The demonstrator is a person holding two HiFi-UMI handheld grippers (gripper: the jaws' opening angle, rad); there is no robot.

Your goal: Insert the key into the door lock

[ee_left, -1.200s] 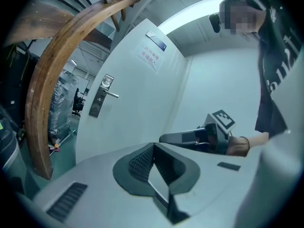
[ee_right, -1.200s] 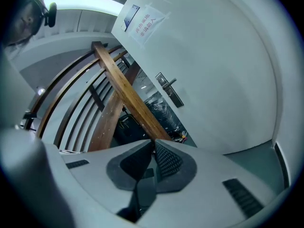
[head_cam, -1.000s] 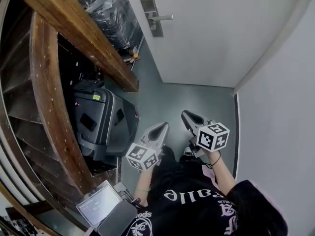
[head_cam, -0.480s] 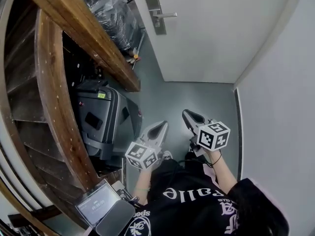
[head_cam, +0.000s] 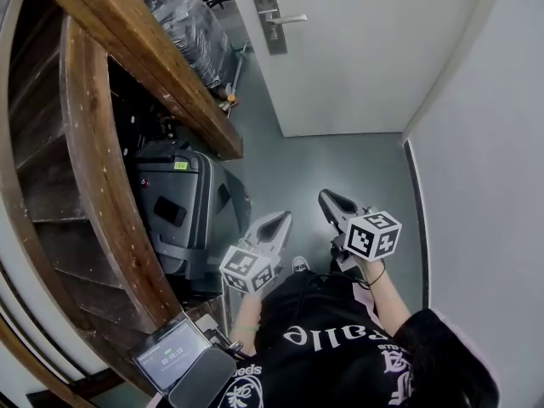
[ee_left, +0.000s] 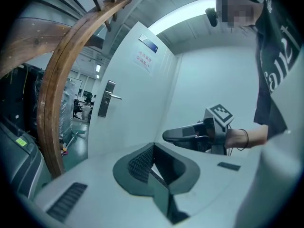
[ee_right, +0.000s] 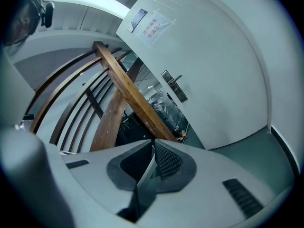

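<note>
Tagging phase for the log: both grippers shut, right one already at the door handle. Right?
No. Both are shut, but the right gripper is not at the door handle: the head view shows it close to the person's body, beside the left gripper, with floor between them and the door.

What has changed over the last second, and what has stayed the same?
Little. The head view has shifted slightly: the door handle sits a bit higher and further right in it, and a shoe now shows between the grippers. The left gripper and right gripper stay low before the person, both shut.
</note>
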